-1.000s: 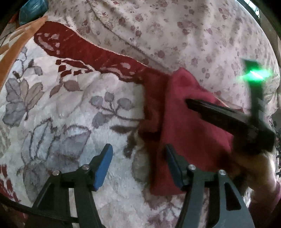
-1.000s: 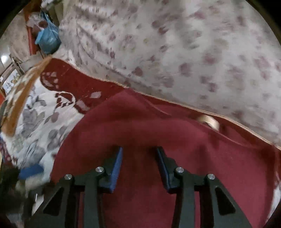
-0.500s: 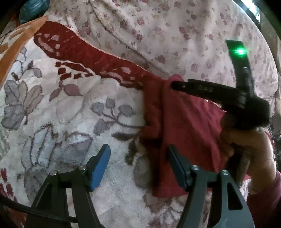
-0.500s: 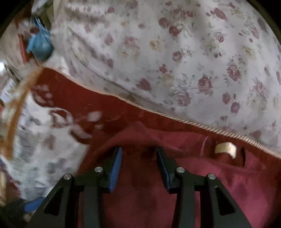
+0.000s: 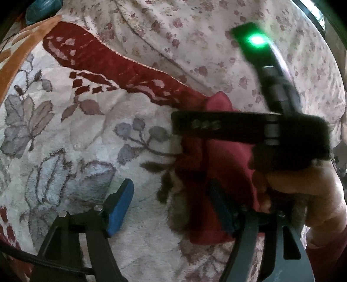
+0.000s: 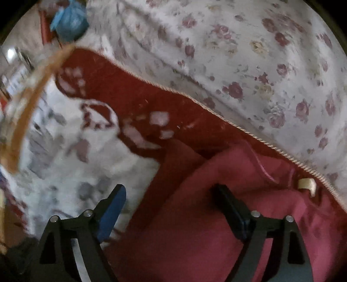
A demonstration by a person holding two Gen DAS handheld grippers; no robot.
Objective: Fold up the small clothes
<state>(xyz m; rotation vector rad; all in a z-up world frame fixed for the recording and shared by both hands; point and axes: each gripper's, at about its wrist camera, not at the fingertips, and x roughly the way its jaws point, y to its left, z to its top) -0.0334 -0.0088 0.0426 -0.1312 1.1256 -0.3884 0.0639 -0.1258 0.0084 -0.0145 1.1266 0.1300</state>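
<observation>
A small dark red garment (image 5: 219, 169) lies folded on a plush white blanket with grey leaves (image 5: 86, 134). In the left wrist view my left gripper (image 5: 171, 206) is open and empty, its fingers astride the garment's left edge. My right gripper's black body (image 5: 238, 128) crosses above the garment, held by a hand (image 5: 303, 191). In the right wrist view the right gripper (image 6: 169, 206) is open and empty over the garment (image 6: 216, 217), near its left edge. A cream label (image 6: 306, 184) shows at the garment's far right.
A dark red blanket border (image 5: 112, 65) with a cord edge runs behind the garment. Beyond it lies a rose-print sheet (image 5: 195, 32). An orange band (image 5: 19, 56) and a blue bag (image 6: 69, 17) are at the far left.
My right gripper has opened wide and let go of the garment. It has swung left and risen over the garment. The left gripper has stayed open in place.
</observation>
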